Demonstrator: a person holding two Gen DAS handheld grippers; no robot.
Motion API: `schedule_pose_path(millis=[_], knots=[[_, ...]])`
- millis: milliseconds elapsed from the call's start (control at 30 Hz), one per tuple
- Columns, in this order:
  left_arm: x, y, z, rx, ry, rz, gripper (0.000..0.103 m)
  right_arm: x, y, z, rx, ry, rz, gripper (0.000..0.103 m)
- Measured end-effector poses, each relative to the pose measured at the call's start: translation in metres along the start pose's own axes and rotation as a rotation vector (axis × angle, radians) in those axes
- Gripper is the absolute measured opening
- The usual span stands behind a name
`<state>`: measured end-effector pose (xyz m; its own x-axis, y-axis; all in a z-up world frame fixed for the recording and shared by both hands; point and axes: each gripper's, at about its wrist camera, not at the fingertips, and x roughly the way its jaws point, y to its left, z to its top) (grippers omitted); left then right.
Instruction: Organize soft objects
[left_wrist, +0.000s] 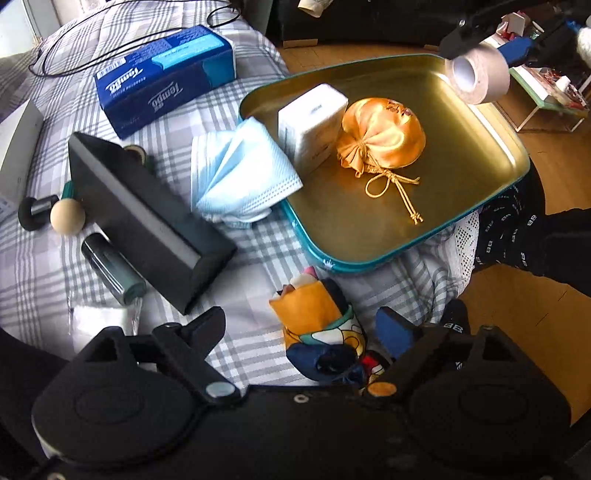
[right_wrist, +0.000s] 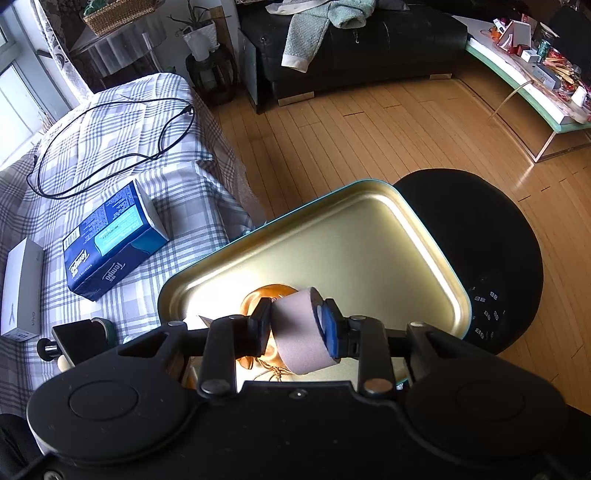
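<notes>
A gold tray with a teal rim (left_wrist: 476, 122) (right_wrist: 369, 229) lies at the checked bed's edge. In it sit a white tissue pack (left_wrist: 314, 125) and an orange satin drawstring pouch (left_wrist: 384, 136); the pouch partly shows in the right wrist view (right_wrist: 258, 295). A blue face mask (left_wrist: 243, 173) leans over the tray's left rim. My right gripper (right_wrist: 297, 325) is shut on a beige tape roll (right_wrist: 303, 332) above the tray; the roll also shows in the left wrist view (left_wrist: 480, 74). My left gripper (left_wrist: 306, 328) is open around a colourful folded cloth (left_wrist: 325, 332) on the bed.
A blue Tempo tissue box (left_wrist: 162, 77) (right_wrist: 110, 247), a black box (left_wrist: 147, 221), a dark bottle (left_wrist: 110, 269), a wooden ball (left_wrist: 67, 217) and a black cable (right_wrist: 110, 147) lie on the bed. A white box (right_wrist: 22, 288) is at the left. Wooden floor lies beyond the bed edge.
</notes>
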<state>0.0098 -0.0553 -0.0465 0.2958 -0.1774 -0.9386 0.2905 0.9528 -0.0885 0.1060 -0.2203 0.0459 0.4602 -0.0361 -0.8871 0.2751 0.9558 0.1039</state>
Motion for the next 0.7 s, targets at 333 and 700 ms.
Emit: schedule_pose_path(millis=[333,700], knots=[[0.047,-0.017,-0.011,-0.05,0.063,0.008,0.078,0.001,0.003,-0.001,-0.013,0.004,-0.004,0.031],[0.008,-0.017,0.004,-0.025,-0.016,-0.038,0.04,0.001,0.001,0.0,-0.008,0.004,-0.002,0.031]])
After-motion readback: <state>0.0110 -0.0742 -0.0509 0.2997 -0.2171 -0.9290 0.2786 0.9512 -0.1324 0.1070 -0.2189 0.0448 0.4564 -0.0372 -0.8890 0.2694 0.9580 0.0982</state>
